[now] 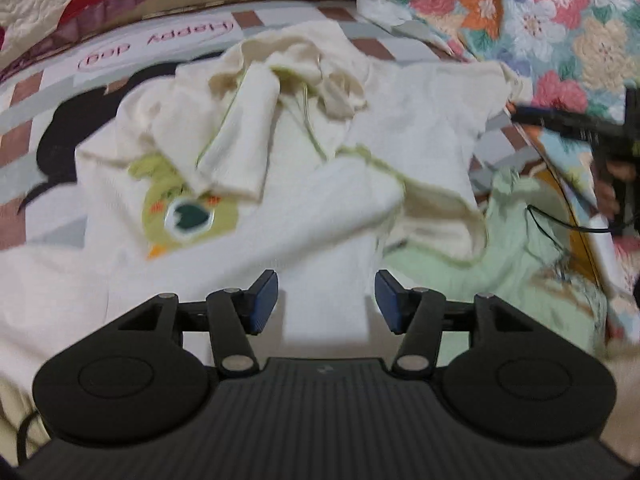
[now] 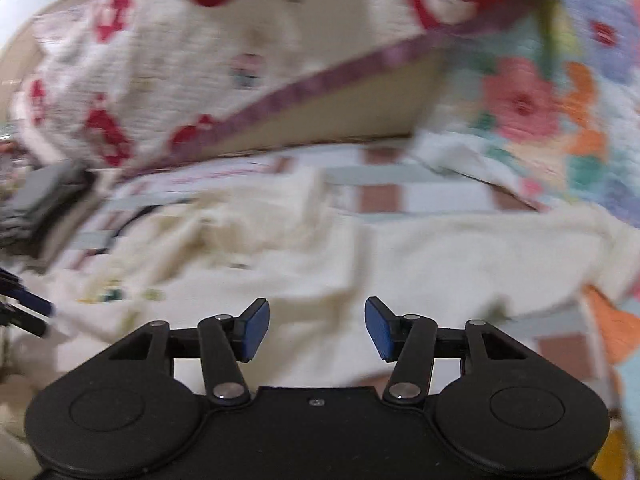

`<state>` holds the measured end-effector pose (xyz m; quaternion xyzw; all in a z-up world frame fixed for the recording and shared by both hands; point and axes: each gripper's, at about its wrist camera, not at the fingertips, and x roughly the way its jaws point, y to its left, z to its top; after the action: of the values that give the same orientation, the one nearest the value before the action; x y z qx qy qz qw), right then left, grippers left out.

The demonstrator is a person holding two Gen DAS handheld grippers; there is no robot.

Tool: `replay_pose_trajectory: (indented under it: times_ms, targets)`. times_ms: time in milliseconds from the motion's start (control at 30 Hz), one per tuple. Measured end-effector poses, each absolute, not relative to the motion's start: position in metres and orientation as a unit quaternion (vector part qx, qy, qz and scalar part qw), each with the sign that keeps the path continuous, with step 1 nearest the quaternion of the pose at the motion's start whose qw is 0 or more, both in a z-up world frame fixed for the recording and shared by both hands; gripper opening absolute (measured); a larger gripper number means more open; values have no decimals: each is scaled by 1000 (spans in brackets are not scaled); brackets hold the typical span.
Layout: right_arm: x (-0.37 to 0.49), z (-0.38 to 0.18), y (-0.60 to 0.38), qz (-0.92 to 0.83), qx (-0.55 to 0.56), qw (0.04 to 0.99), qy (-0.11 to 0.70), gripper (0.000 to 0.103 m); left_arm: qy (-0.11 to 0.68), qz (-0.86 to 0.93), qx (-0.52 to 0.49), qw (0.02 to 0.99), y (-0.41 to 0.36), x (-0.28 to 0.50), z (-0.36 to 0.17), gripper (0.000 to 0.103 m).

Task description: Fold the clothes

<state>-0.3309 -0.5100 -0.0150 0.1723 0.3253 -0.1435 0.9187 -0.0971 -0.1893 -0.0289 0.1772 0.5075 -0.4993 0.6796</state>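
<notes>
On the bed, a cream hoodie [image 1: 256, 184] lies spread and rumpled across a patterned sheet [image 1: 48, 80], front side up. You can see a green cartoon patch [image 1: 184, 216] on its chest, at the left in the left wrist view. One sleeve [image 1: 236, 144] is folded in over the chest, its cuff just above the patch. The hood [image 1: 312, 68] is bunched at the far end, with thin drawstrings trailing down from it. A pale green garment [image 1: 480, 256] lies at the hoodie's right edge, partly under it.

Your left gripper [image 1: 326, 300] points steeply down over the hoodie's lower part. Its blue pads [image 1: 264, 300] stand well apart with nothing pinched between them; only flat cloth shows in the gap.

Your right gripper [image 2: 316, 328] is spread too, pads clear of any fabric, aimed across the cream cloth [image 2: 440, 264] below it. That view is heavily smeared, so whether the pads brush the cloth is hard to say. In the left wrist view the right gripper [image 1: 560, 120] shows at the right edge beside the hoodie's far corner, held in your hand [image 1: 616, 184].

A floral quilt [image 1: 540, 12] is heaped at the far right, and a white quilt with red shapes [image 2: 140, 60] rises behind the bed.
</notes>
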Motion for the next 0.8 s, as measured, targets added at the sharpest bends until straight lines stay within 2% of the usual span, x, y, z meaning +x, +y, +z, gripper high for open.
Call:
replay_pose_trajectory:
  times_ms: [67, 267, 400, 467, 567, 633, 667, 733, 800]
  targets:
    - [-319, -9, -498, -126, 164, 926, 316, 64, 505, -506, 186, 674, -177, -103, -32, 55]
    - [-307, -6, -479, -68, 220, 914, 335, 64, 502, -485, 242, 674, -167, -123, -45, 57]
    - [-299, -34, -445, -27, 250, 877, 410, 69, 497, -483, 251, 675, -166, -128, -51, 59]
    - [-299, -56, -427, -38, 262, 850, 455, 69, 520, -490, 204, 669, -162, -122, -53, 59]
    - [-304, -86, -413, -65, 302, 840, 445, 69, 536, -505, 139, 662, -160, -116, -50, 59]
    - [-307, -96, -408, -98, 313, 854, 405, 68, 500, -521, 160, 673, -165, -123, -44, 59]
    - [-308, -97, -407, -115, 301, 867, 380, 67, 488, -531, 160, 674, -167, -125, -40, 59]
    - [-304, -92, -404, -127, 254, 888, 361, 48, 466, -552, 156, 674, -173, -130, -32, 60]
    - [-306, -77, -403, -138, 207, 916, 315, 30, 466, -578, 133, 656, -182, -129, -25, 66]
